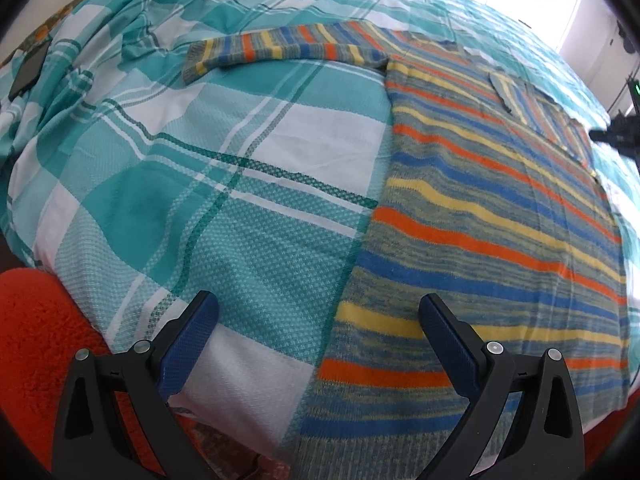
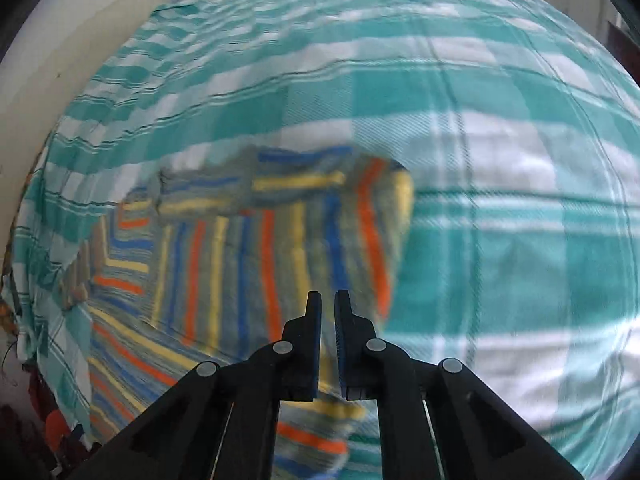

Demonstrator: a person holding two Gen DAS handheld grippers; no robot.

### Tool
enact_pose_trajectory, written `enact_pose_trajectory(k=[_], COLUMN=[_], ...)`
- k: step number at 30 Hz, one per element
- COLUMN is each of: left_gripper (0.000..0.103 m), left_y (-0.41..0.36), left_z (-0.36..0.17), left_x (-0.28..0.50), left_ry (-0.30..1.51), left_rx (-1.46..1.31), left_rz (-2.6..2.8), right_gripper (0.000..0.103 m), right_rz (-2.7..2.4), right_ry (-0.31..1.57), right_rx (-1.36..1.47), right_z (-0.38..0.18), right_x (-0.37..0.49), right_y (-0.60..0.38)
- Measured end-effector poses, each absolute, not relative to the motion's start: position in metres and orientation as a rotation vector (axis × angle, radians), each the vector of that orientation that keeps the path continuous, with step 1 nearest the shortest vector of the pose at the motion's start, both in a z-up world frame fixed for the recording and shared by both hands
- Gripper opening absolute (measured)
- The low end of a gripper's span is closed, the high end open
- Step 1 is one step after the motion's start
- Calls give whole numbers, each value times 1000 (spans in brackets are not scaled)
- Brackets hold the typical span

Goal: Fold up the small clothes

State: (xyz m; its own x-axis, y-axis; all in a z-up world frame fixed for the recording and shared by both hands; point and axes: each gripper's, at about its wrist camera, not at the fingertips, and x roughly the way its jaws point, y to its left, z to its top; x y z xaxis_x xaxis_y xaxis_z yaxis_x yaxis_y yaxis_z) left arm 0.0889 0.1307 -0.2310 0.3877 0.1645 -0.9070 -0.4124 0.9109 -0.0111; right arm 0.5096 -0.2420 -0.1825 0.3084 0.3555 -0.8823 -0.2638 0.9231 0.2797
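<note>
Striped sweater (image 1: 480,208) shows no readable label; left tongs (image 1: 320,312) gape empty, right tongs (image 2: 328,300) nearly closed, empty.

A teal-and-white checked bedspread (image 1: 208,128) covers the bed, a dark phone (image 1: 30,70) lies near its edge, and an orange fluffy rug (image 1: 36,320) lies below.

The right wrist view is smeared throughout, so the striped sweater (image 2: 240,264) reads only as streaks, and whether the right tongs (image 2: 328,300) touch it cannot be told. In the left wrist view, the sweater's hem runs off the bottom edge. Left of the sweater's sleeve, a dark flat object (image 1: 30,70) is too small to identify. Right of the sweater, a black shape (image 1: 620,130) is cut by the frame.
</note>
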Motion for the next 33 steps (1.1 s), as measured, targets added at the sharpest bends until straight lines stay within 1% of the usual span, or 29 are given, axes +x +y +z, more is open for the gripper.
enact_pose_trajectory(k=[2,4,5,6,8,9,10,11,13,17,20,23,24,25,28,31,33], left_gripper=[101,101,101,101,102,102,102,102,102,102,102,102,102,102,101,101,101], left_y=[128,127,126,126,127,127,128,128,129,129,126,121,121,121,121,119,112], left_z=[-233,-234,-235,-235,-236,-236,-236,-236,-236,-234,-235,-235,-235,-234,-224,-212,-210], left_x=[89,90,90,91,92,93,94,95,94,90,88,84,83,82,75,68,66], left_ry=[1123,1131,1135,1138,1141,1143,1144,1143,1141,1137,1147,1150,1148,1144,1102,1049,1047], left_rx=[-230,-212,-205,-202,-205,-207,-211,-215,-223,-236,-211,-178,-174,-171,-195,-219,-186], left_rz=[376,377,377,378,379,379,379,380,378,368,362,357,355,354,335,287,266], right_gripper=[10,9,5,4,4,5,11,11,11,11,11,10,11,14,15,15,16], right_rz=[397,281,209,180,146,142,147,162,261,509,629,510,473,405,364,458,511], right_ry=[1203,1247,1255,1223,1189,1185,1179,1168,1140,1128,1183,1252,1235,1232,1181,1126,1108], right_rx=[69,-16,-72,-89,-104,-120,-141,-166,-171,-91,-89,-191,-158,-135,-60,-38,-33], right_z=[-192,-217,-227,-231,-227,-224,-219,-213,-195,-175,-191,-221,-220,-216,-189,-164,-160], right_x=[524,541,548,552,554,553,550,544,522,438,366,313,300,290,261,225,202], right_y=[-229,-226,-227,-230,-232,-229,-226,-224,-220,-226,-231,-252,-266,-278,-291,-276,-259])
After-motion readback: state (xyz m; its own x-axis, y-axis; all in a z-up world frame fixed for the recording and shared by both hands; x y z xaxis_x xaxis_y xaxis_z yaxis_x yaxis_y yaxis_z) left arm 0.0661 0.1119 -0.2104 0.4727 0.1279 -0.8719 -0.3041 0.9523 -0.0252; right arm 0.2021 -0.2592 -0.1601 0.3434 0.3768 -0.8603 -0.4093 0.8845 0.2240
